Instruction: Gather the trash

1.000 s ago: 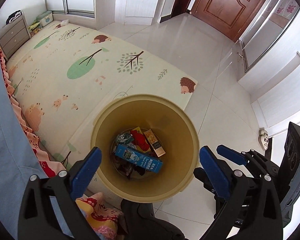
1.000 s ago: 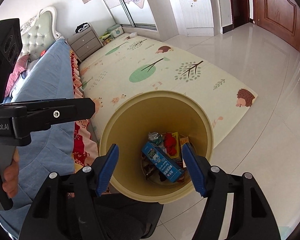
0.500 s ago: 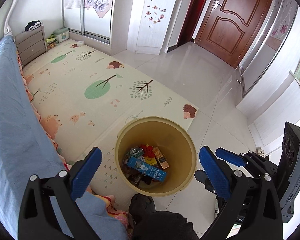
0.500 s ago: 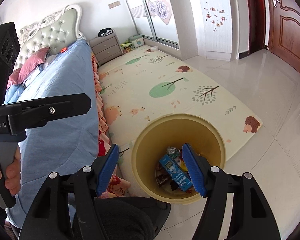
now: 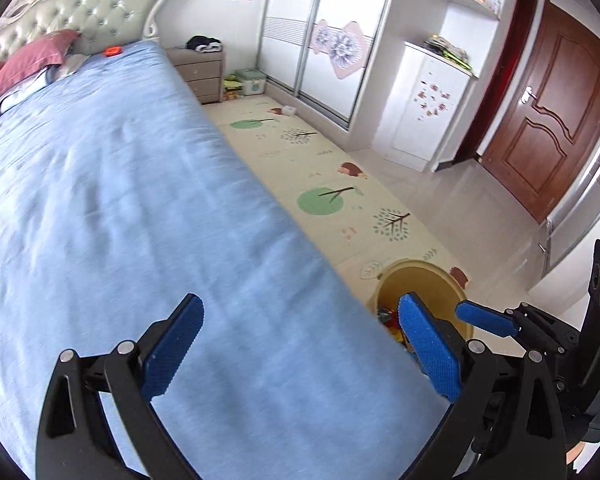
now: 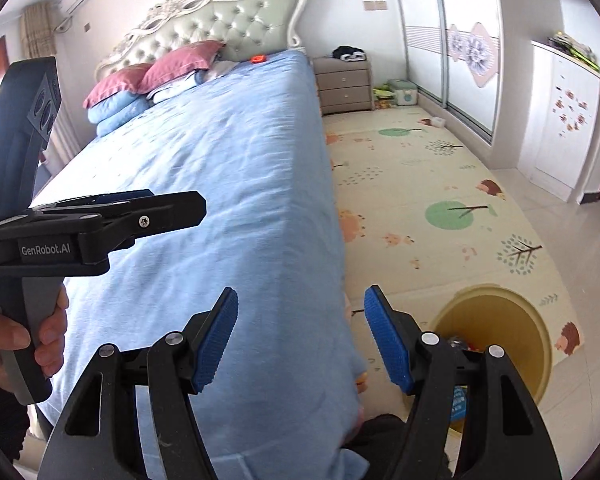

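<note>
A yellow bin (image 5: 420,280) with trash inside stands on the floor by the bed's foot corner; it also shows in the right wrist view (image 6: 500,320). A small orange-red item (image 5: 112,51) lies on the blue bed near the headboard, also seen in the right wrist view (image 6: 259,58). My left gripper (image 5: 300,350) is open and empty above the bed. My right gripper (image 6: 300,338) is open and empty over the bed's edge. The left gripper (image 6: 112,216) shows from the side in the right wrist view.
The blue bed (image 5: 120,200) fills the left side, with red pillows (image 6: 172,66) at the headboard. A patterned play mat (image 6: 440,208) covers the floor beside it. A nightstand (image 6: 344,84), a wardrobe (image 5: 320,40) and a brown door (image 5: 548,112) stand beyond.
Both grippers have lifted away from the bin and swung left toward the bed. The bin has dropped to the lower right of both views. Both stay open and empty.
</note>
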A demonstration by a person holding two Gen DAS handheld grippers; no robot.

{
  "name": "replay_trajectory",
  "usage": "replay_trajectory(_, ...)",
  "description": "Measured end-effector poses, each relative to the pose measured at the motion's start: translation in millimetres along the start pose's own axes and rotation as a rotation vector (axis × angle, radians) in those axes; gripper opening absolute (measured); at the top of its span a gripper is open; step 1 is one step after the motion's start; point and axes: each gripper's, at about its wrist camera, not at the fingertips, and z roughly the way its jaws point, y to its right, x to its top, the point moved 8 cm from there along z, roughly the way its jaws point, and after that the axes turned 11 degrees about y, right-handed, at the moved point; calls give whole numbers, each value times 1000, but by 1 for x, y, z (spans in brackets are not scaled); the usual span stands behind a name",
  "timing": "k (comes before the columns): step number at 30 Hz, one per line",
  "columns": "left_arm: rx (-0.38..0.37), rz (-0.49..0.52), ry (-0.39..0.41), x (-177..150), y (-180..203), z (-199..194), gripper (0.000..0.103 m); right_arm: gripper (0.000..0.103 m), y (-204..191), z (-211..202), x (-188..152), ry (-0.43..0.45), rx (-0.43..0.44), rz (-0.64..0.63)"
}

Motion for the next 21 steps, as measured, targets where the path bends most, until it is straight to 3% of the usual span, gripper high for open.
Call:
replay_trajectory(6, 144, -83, 37, -15, -96, -46, 98, 65, -83, 32, 11, -17, 122, -84)
replay_trajectory(12, 264, -156, 105, -24, -167, -89, 98, 65, -146, 50, 26, 14, 183, -129)
replay_trajectory(19, 437, -127, 279, -12, -208, -144, 99, 66, -187, 47, 58, 173, 200, -169)
replay_trajectory(21, 467, -129, 346, -8, -212, -161, 99, 73, -195, 44, 68, 228, 203, -178)
